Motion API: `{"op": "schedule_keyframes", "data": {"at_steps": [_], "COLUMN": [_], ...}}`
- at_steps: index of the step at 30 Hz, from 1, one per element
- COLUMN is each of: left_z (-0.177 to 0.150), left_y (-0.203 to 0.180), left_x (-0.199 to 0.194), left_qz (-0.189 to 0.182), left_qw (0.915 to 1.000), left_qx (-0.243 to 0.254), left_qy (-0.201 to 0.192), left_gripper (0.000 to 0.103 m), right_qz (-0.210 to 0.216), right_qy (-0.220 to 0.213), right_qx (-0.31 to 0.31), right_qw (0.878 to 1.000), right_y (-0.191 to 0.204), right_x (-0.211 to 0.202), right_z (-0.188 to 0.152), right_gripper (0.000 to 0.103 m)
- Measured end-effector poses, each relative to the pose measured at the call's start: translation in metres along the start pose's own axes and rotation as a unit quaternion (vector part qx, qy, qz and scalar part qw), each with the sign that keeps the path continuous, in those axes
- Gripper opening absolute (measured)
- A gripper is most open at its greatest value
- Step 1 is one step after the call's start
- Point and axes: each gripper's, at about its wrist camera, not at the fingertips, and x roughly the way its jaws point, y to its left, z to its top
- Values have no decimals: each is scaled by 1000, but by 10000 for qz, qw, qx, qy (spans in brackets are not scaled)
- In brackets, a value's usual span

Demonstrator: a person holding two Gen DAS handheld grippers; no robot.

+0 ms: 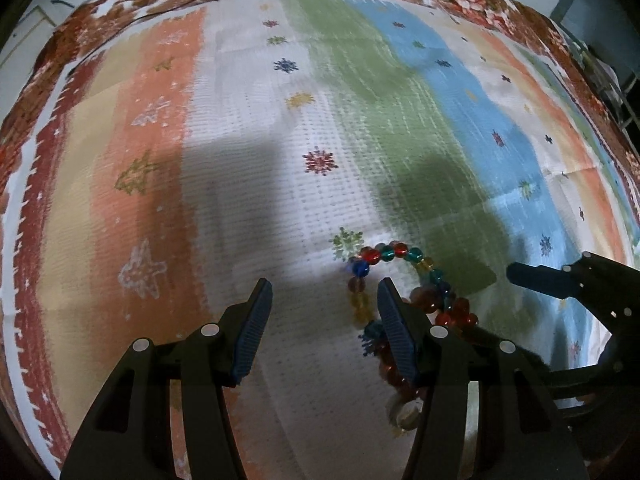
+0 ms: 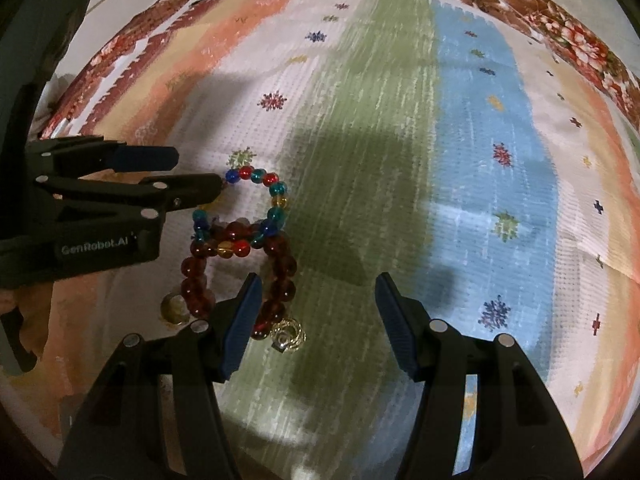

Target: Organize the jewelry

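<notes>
We have sorted nothing yet: the multicolored bead bracelet (image 2: pixel 256 204) overlaps the dark red bracelet (image 2: pixel 280 276) on the striped cloth (image 2: pixel 472 128), a gold ring (image 2: pixel 173 307) beside it. Our left gripper (image 1: pixel 324 320) and right gripper (image 2: pixel 318 316) hover wide, empty.

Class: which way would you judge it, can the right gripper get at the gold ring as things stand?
Probably yes. The gold ring lies bare on the cloth just beside the right gripper, whose jaws stand open and empty. Only the dark red bracelet crowds it.
</notes>
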Motion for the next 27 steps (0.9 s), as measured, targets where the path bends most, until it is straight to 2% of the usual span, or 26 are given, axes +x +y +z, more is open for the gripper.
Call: {"op": "schedule_keyframes", "data": {"at_steps": [7,12,14,15,16,17,18,22,27], "left_z": [3,3,2,1,1,2,2,0,-5], "left_y": [-5,-9,-9,-7,-6,-4,-3,1,-3], "left_x": [13,15,16,17,17,17,16,13,-1], "left_qz": [113,369,398,416,430,455,443,397,618], "left_qw": [9998,9989,9987,9986,9986,9984,9984,9987,9977], "left_qx": [130,242,297,294,287,284,285,265,294], "left_qy": [137,149,132,132,146,170,189,159,1], "left_gripper": [54,46,41,31,23,9,9,9,9], "right_qz": [-61,-171,-212,-222,-240,-248,-268,-301,-294], "right_qy": [89,84,81,93,105,127,140,97,-69], "right_qx": [-79,-150,-162,-159,-168,-174,-186,-192,-113], "right_qw": [9999,9997,9996,9996,9995,9995,9994,9993,9995], "right_y": [0,2,1,1,1,1,2,3,2], "right_x": [11,13,13,13,12,12,12,9,-9], "right_z": [5,6,4,4,4,4,4,2,0], "right_gripper": [59,57,53,43,29,20,15,15,15]}}
